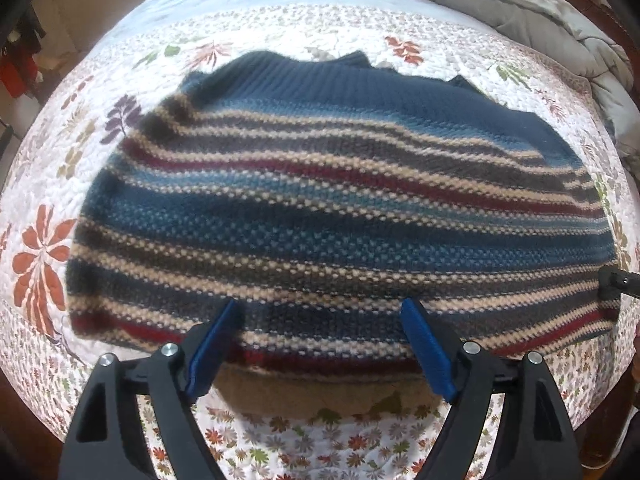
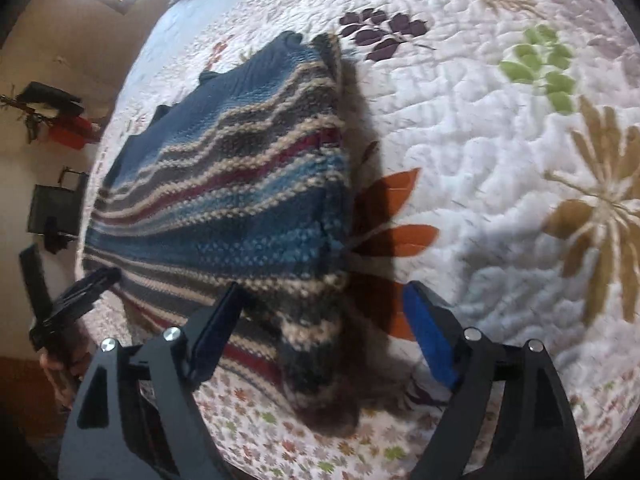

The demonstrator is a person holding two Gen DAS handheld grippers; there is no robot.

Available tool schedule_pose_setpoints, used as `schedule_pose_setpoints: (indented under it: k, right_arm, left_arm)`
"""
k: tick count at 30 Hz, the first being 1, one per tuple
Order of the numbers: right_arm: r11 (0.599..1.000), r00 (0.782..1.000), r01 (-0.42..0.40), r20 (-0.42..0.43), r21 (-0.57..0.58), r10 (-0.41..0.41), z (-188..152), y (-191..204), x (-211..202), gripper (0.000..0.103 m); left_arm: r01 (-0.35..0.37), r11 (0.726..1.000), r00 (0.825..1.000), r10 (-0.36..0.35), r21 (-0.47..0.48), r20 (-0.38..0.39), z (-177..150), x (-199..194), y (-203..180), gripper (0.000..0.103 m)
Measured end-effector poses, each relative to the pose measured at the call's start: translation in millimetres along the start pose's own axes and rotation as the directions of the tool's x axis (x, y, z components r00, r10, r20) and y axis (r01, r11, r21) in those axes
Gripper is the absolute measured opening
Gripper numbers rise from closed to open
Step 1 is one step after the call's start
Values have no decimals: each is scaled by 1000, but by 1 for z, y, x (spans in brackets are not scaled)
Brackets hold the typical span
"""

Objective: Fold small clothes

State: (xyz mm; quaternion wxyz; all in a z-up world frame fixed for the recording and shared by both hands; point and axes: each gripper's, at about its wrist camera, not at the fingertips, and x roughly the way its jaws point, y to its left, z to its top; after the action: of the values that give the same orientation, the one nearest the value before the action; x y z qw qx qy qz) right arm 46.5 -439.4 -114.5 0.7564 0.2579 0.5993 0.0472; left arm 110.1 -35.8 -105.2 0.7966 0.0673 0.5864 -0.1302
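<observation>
No words, labels, brand names or numbers can be read anywhere in either view; the sweater (image 1: 328,208) and the quilt (image 2: 500,168) carry only patterns.

Coarse knitted wool sweater (image 1: 320,200) on matt quilted bedspread (image 1: 280,28).

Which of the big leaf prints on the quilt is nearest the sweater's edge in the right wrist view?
The orange leaf print: it lies right beside the striped sweater, partly in its shadow. The purple, green and tan prints sit farther off.
</observation>
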Motion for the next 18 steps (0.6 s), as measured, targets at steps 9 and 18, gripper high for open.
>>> schedule_pose_setpoints:
  k: [9,18]
  right_arm:
    - [977,978,-206,-22,53,208,2,0,16,29]
    - [996,997,-79,-15,28,80,-1,31,-5,22]
  left_arm:
    - [6,1000,1000,-6,8,-12,0,10,4,87]
    - [5,1000,1000,-4,20,-18,1,17,6,89]
